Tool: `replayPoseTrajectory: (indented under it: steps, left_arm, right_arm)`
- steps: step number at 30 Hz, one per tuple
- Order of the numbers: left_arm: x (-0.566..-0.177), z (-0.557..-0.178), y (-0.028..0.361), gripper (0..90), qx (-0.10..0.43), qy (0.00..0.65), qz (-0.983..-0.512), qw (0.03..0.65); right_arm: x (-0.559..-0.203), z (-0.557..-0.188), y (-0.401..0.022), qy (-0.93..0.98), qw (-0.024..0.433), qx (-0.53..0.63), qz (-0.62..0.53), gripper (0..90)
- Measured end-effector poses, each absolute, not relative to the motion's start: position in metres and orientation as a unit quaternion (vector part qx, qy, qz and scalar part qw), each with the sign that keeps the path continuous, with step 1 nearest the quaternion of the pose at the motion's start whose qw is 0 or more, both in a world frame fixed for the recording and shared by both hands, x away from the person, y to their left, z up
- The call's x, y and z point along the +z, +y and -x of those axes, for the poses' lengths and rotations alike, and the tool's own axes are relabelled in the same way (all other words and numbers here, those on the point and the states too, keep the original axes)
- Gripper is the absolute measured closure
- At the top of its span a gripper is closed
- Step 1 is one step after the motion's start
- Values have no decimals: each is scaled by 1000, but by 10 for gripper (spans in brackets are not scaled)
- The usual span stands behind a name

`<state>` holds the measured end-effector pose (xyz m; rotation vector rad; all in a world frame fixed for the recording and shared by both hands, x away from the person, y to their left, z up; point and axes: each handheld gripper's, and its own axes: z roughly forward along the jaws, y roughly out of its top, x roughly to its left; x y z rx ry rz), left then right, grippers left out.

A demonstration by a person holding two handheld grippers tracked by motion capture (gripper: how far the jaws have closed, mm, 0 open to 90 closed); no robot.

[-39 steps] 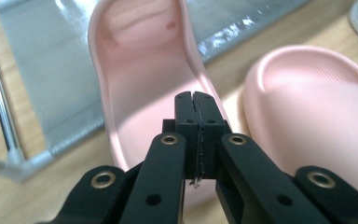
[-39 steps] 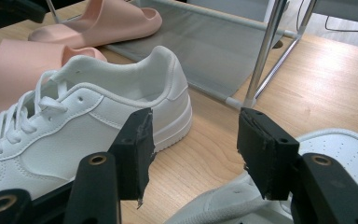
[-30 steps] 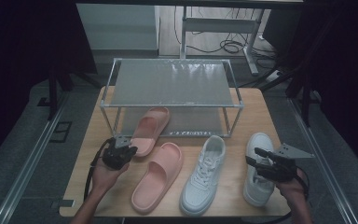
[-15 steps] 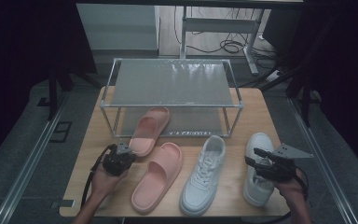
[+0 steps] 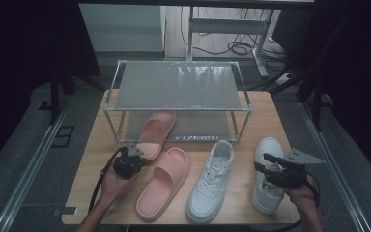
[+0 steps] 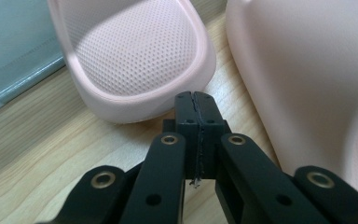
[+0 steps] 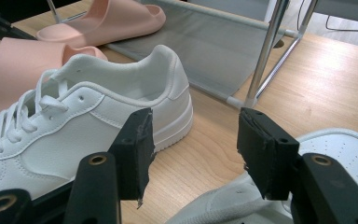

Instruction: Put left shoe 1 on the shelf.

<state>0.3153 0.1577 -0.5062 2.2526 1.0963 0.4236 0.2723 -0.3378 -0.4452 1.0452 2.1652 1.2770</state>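
Two pink slides and two white sneakers lie on the wooden table. The far slide has its toe under the rack, and the near slide lies in front of it. My left gripper is shut with nothing in it. Its tip sits low over the wood, just short of the far slide's heel, with the near slide beside it. My right gripper hovers open above the right sneaker. Between its jaws is bare wood, with the left sneaker's heel just beyond.
A metal-framed shoe rack with two mesh shelves stands at the back of the table, its leg close to the sneakers. The left sneaker lies between the near slide and the right sneaker. Cables trail from both grippers.
My left gripper has sunk a little toward the table beside the far slide's heel. The right gripper and all the shoes have stayed put.
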Motion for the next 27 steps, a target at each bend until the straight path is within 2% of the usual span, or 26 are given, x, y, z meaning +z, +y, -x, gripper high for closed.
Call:
replayPoseTrajectory:
  steps: [27]
  left_arm:
    - [-507, -344, 141, 900, 153, 413, -849, 292]
  right_arm:
    - [-446, -273, -338, 779, 207, 459, -375, 465]
